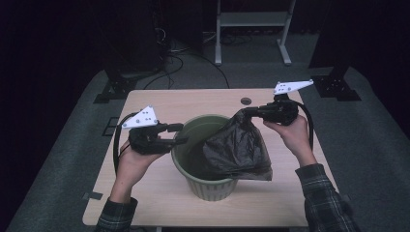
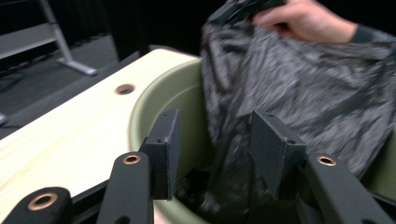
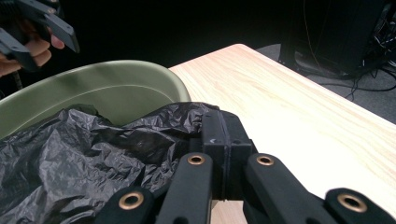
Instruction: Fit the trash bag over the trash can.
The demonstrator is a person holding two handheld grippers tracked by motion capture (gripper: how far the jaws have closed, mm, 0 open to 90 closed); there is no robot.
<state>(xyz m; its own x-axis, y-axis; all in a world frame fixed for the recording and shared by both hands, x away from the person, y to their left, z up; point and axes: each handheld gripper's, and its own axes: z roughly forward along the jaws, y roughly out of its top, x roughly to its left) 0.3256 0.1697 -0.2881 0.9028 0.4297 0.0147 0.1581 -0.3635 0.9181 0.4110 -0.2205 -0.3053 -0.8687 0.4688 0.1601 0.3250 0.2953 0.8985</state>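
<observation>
Black bag [image 1: 238, 147] thin crinkled plastic, slight sheen; green bin [image 1: 186, 159] smooth matt plastic; table [image 1: 159, 104] pale wood

A light wooden table [image 1: 159, 104] has a small round hole [image 1: 246, 101] near its far edge. Behind it, a white metal frame [image 1: 253, 19] and black cables [image 1: 176, 60] (all tangled) sit on the grey floor [image 1: 372, 140].

A pale wooden table [image 1: 159, 104] stands on grey carpet [image 1: 377, 140] in a dark room, a white metal frame [image 1: 251, 19] behind it.
</observation>
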